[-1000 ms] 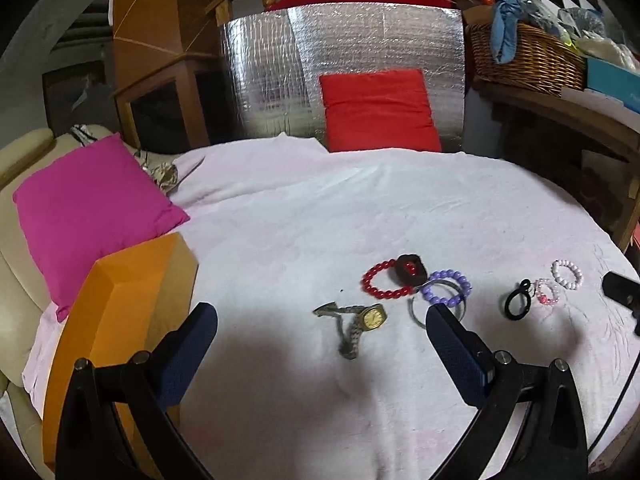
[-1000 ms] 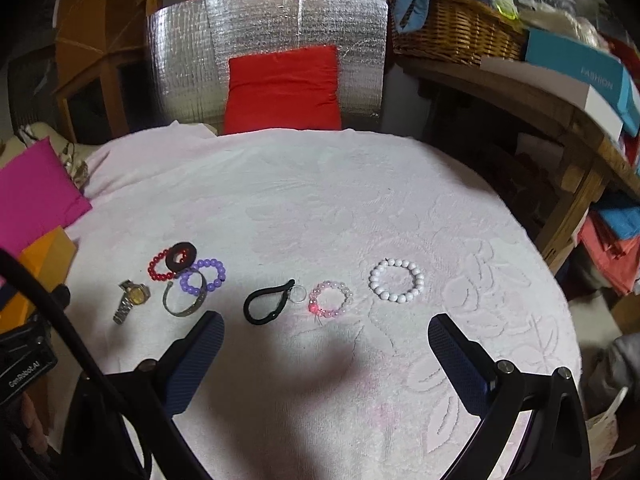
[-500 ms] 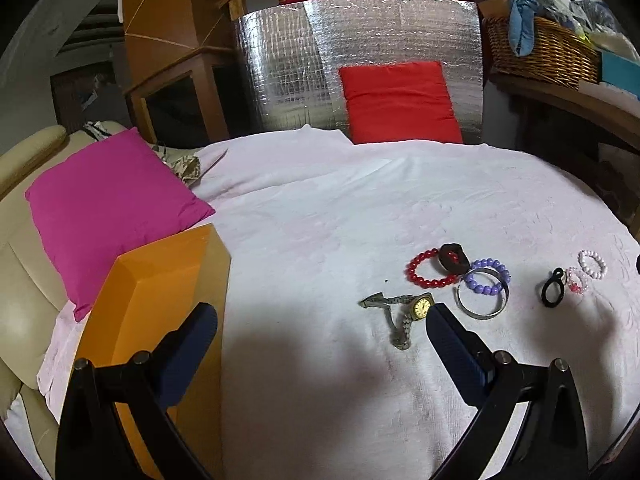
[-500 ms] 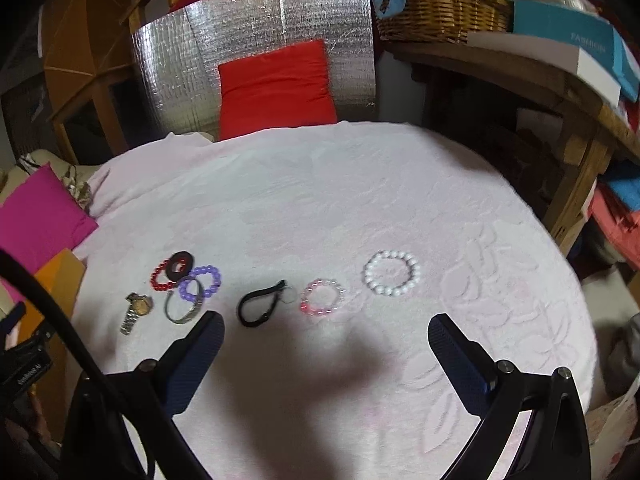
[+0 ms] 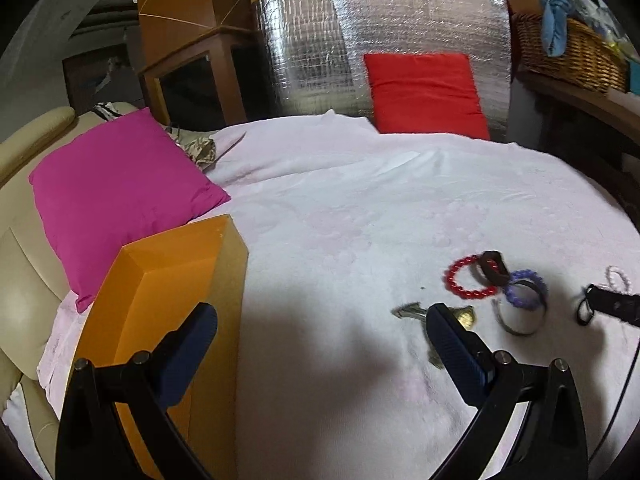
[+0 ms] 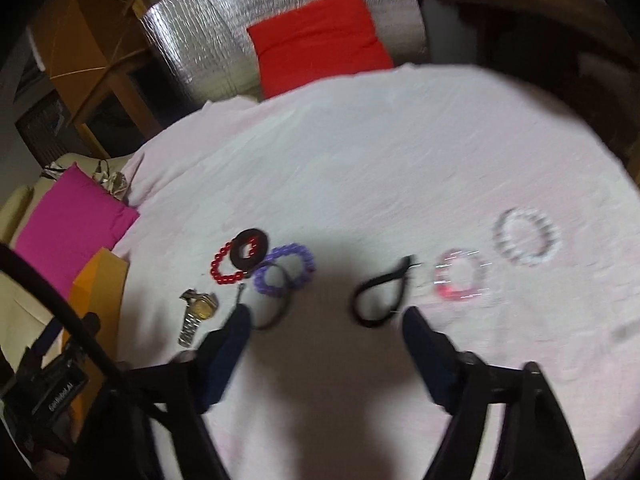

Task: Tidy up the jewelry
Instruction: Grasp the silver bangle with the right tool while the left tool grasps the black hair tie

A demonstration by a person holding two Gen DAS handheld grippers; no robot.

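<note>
Jewelry lying loose on the pink cloth (image 6: 360,152) — nothing gripped.

Right gripper (image 6: 326,320) is hanging over the black loop (image 6: 380,296), its jaws having just been narrowing, nothing pinched between them. Left gripper (image 5: 320,332) is standing spread beside the orange box (image 5: 160,292), the wristwatch (image 6: 198,312) partly behind one pad. Red bracelet (image 6: 224,264), purple bracelet (image 6: 284,268) and bangle (image 5: 520,316) are overlapping — the white bracelet (image 6: 526,236) lies apart.

A pale pink cloth (image 6: 360,140) with a faint raised floral pattern covers the surface ahead of the navy-padded right gripper (image 6: 324,332). On it lie a red bead bracelet (image 6: 222,266), a purple bead bracelet (image 6: 284,268), a black loop (image 6: 380,296), a translucent pink bracelet (image 6: 460,276) and a white bead bracelet (image 6: 526,236). A gold-faced watch (image 6: 200,308) sits left. An orange box (image 5: 168,300) and a magenta cushion (image 5: 116,196) flank the left gripper (image 5: 320,344); beyond stand a red cushion (image 5: 424,92) and quilted silver foil (image 5: 312,52).
</note>
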